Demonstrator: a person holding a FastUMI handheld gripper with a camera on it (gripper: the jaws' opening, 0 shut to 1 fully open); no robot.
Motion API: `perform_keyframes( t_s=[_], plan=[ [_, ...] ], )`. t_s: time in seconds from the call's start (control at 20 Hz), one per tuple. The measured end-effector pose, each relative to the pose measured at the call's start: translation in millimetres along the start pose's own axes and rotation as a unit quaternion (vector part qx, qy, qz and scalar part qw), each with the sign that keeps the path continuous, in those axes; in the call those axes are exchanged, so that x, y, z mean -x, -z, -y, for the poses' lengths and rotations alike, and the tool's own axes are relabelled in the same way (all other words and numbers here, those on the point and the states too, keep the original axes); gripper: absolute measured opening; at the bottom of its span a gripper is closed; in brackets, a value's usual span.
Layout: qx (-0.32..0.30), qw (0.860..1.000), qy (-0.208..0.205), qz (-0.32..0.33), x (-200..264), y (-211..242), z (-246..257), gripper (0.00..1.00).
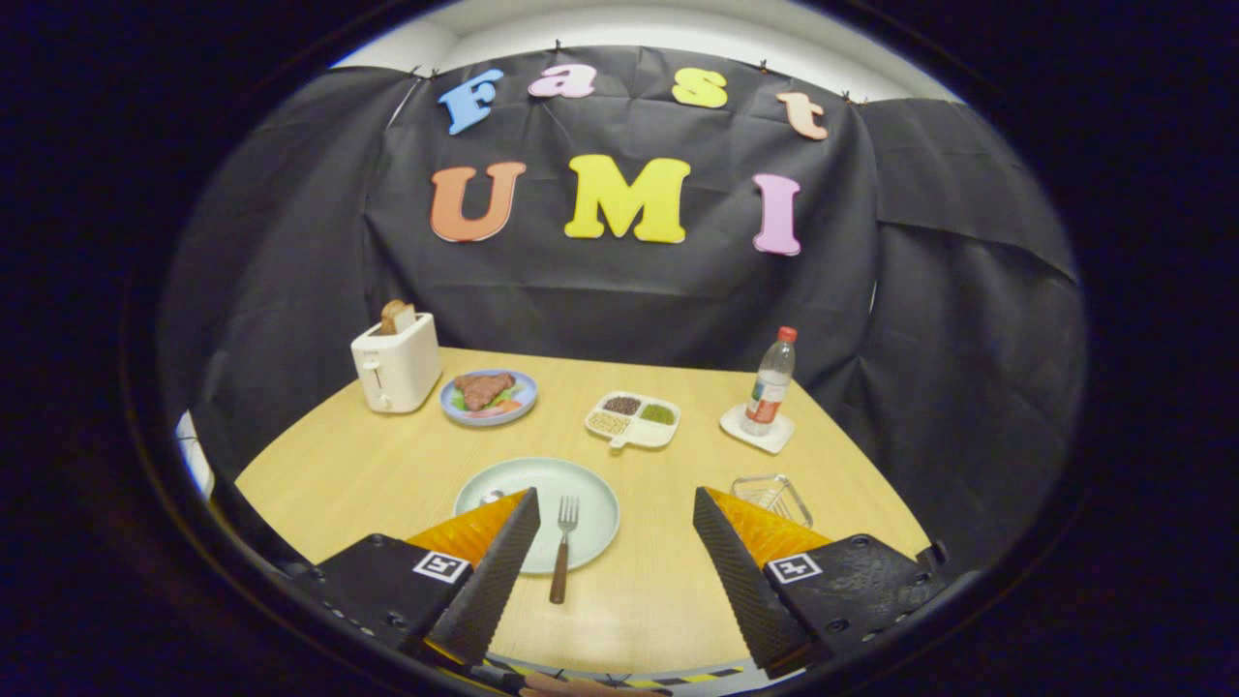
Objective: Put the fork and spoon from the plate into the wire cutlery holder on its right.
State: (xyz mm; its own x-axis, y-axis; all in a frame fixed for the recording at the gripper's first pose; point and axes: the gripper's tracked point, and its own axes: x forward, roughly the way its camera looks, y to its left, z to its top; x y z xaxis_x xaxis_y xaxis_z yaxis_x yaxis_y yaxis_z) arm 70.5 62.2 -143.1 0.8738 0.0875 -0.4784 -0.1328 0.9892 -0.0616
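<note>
Gripper (610,571) hangs above the near edge of the table (668,600), fingers wide apart, clamped on nothing. Fork (562,544) lies btwn the fingers, slightly nearer the left one: tines on the pale plate (586,484), wooden handle running back over the plate's near rim onto the table, pointing toward the gripper. Spoon (492,497): only the bowl end is visible, on the plate just beyond the left finger tip; the rest is hidden behind that finger. Wire cutlery holder (772,499) stands to the right of the plate, just beyond the right finger tip, partly covered by it; cannot tell from here how tall it is or how wide the opening is. Judgement: no item picked yet, task at approach stage, fork is the likely first target. Risks: (1) fork handle is thin and lies low, so fingers closing too high would miss it, and closing off-centre could spin it sideways or flick it off the rim; (2) pressing down on the overhanging handle could lever the tines up and shift the plate; (3) left finger could knock the spoon during descent, since its position is hidden; (4) holder looks light, so a fork tip catching the wire may tip or push it.
</note>
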Motion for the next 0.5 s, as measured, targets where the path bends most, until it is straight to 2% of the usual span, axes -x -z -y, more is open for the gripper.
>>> perform_keyframes(
  t_s=[0.25, 0.5],
  plan=[
    [0.010, 0.996, -0.015, -0.091, -28.0, 45.8, -19.2, 0.96],
    [-0.001, 0.982, -0.036, -0.186, -37.3, 91.1, -32.8, 0.94]
  ],
)
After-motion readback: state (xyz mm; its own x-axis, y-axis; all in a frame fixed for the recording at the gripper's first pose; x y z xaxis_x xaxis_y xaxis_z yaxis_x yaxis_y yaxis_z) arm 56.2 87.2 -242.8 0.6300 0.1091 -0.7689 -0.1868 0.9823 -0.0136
